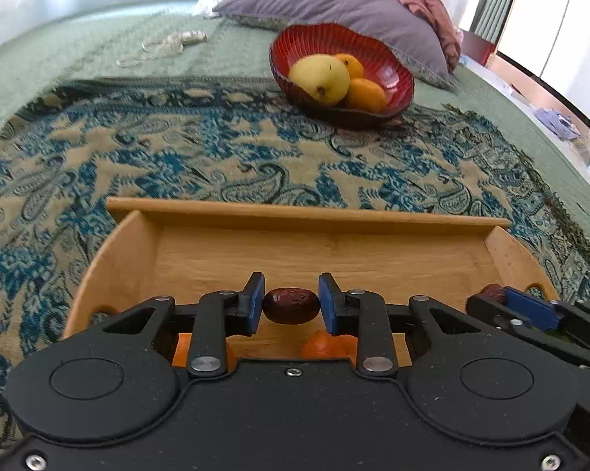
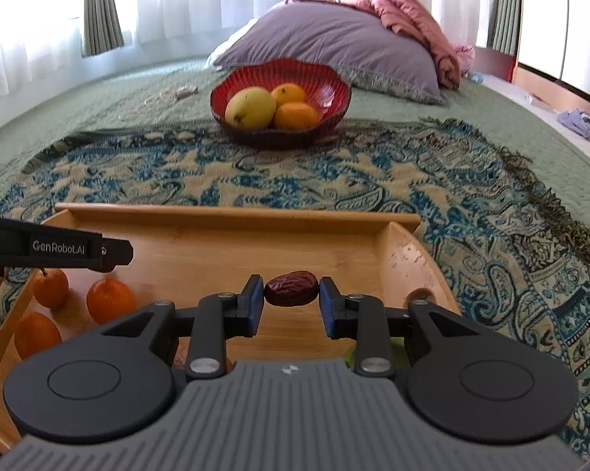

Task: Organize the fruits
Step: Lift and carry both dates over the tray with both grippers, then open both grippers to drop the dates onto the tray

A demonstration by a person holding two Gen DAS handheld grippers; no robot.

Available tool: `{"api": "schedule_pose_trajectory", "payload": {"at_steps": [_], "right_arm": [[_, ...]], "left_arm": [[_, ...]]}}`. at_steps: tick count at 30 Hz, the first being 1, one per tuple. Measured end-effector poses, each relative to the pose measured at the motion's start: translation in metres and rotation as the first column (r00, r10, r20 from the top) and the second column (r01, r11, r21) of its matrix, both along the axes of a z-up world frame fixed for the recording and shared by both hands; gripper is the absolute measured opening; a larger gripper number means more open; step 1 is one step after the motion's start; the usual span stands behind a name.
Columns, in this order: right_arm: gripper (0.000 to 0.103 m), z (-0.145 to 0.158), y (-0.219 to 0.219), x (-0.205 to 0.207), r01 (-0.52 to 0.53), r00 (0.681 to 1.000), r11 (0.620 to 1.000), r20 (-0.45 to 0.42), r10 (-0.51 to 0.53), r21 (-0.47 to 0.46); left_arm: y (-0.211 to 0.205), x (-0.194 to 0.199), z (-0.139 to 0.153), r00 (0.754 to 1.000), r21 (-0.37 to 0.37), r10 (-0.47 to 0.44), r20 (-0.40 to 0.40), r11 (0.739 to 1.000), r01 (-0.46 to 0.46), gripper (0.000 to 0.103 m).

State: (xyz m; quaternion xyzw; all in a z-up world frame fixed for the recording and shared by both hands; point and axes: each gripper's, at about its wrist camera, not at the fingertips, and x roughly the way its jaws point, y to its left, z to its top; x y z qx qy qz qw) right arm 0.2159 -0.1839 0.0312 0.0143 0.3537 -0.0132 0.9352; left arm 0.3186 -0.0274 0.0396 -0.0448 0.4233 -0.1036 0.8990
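Observation:
My left gripper [image 1: 291,304] is shut on a dark brown date [image 1: 291,306] and holds it above the wooden tray [image 1: 216,247]. My right gripper [image 2: 291,300] is shut on a second brown date [image 2: 292,288] above the same tray [image 2: 224,251]; it also shows at the right of the left wrist view [image 1: 503,300]. Small oranges [image 2: 110,300] lie in the tray's left part, under the left gripper. A red bowl [image 2: 326,86] beyond the tray holds a yellow-green mango [image 2: 250,108] and two oranges [image 2: 295,115].
The tray rests on a blue paisley cloth [image 2: 452,196] over a green bedspread. A purple pillow [image 2: 334,43] and a pink blanket lie behind the bowl. A clear plastic wrapper [image 1: 165,45] lies at the far left. Something green [image 2: 397,343] sits under my right gripper.

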Motion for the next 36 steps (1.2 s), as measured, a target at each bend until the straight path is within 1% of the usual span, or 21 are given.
{"api": "schedule_pose_trajectory", "payload": {"at_steps": [3,6,11,22,24,27,31,34,36], "right_arm": [[0.036,-0.001,0.002,0.006,-0.017,0.999,1.000,-0.034,0.016,-0.018],[0.036,0.000,0.003,0.010,-0.030,0.998,0.999,-0.056,0.029,-0.020],[0.035,-0.003,0.006,0.019,-0.047,0.993,0.999,-0.106,0.046,-0.012],[0.036,-0.008,0.009,0.028,-0.039,0.987,0.999,-0.153,0.041,0.011],[0.037,-0.007,0.007,0.030,-0.028,0.986,0.999,-0.162,0.032,0.029],[0.039,-0.005,0.000,0.034,0.003,0.984,0.997,-0.177,0.012,0.083],[0.043,-0.004,-0.005,0.035,0.025,0.983,0.992,-0.182,-0.001,0.126],[0.044,-0.004,-0.006,0.034,0.033,0.983,0.991,-0.182,-0.010,0.127],[0.048,-0.002,-0.005,0.033,0.026,0.985,0.992,-0.173,-0.005,0.120]], "left_arm": [[0.001,0.006,-0.002,0.999,-0.017,-0.003,-0.033,1.000,0.003,0.028],[0.001,0.010,-0.003,0.999,-0.006,-0.002,-0.045,1.000,0.002,0.028],[0.001,0.012,-0.003,0.999,0.004,-0.007,-0.046,1.000,0.007,0.028],[-0.001,0.012,-0.003,0.999,0.027,-0.017,-0.043,0.999,0.018,0.028],[-0.002,0.013,-0.003,0.999,0.029,-0.017,-0.046,0.999,0.018,0.028],[-0.003,0.014,-0.003,0.999,0.028,-0.014,-0.046,0.999,0.016,0.028],[-0.005,0.014,-0.004,0.999,0.038,-0.019,-0.040,0.999,0.021,0.033],[-0.008,0.014,-0.004,0.999,0.054,-0.020,-0.029,0.998,0.022,0.038],[-0.009,0.014,-0.003,0.999,0.059,-0.025,-0.027,0.998,0.026,0.039]]}}
